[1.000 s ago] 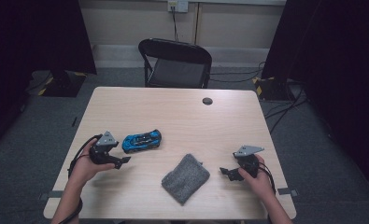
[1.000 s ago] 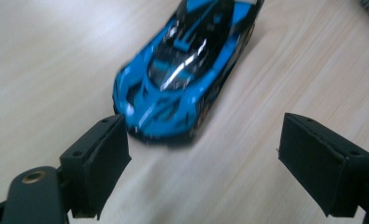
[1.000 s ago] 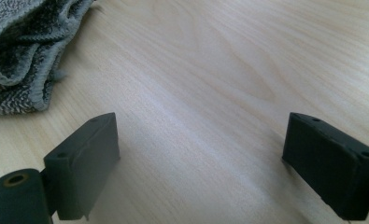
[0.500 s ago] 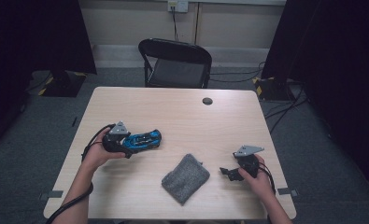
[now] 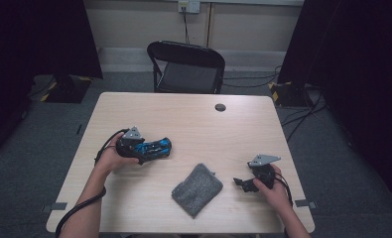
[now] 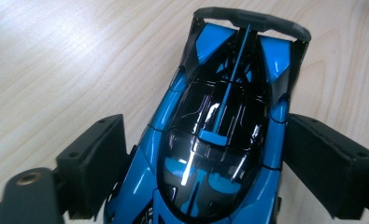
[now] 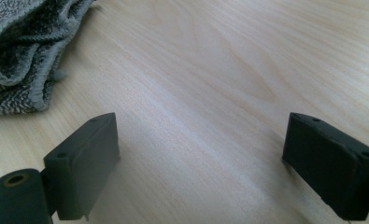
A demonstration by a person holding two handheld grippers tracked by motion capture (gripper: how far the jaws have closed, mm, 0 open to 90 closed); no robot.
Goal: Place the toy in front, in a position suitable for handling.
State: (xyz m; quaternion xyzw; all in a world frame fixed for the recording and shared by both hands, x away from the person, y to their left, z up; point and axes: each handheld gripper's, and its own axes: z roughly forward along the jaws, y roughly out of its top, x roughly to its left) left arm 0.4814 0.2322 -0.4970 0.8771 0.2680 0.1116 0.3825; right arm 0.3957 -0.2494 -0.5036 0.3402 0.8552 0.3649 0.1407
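Observation:
A blue and black toy car (image 5: 158,147) lies on the left half of the light wooden table (image 5: 198,124). My left gripper (image 5: 145,151) is open and straddles it. In the left gripper view the car (image 6: 219,140) sits between the two jaws, with the right jaw close against its side and a small gap at the left jaw. A folded grey cloth (image 5: 197,189) lies near the table's front middle. My right gripper (image 5: 239,184) rests open on the table to the right of the cloth. Nothing sits between its jaws, and the cloth (image 7: 18,51) lies to its far left.
A small black round disc (image 5: 220,107) lies near the table's far edge. A black folding chair (image 5: 188,64) stands behind the table. Cables trail from both grippers over the front edge. Bare wood lies between the car, the cloth and the disc.
My left gripper has moved right from beside the car until its jaws stand around the car. The right gripper and the cloth have stayed put.

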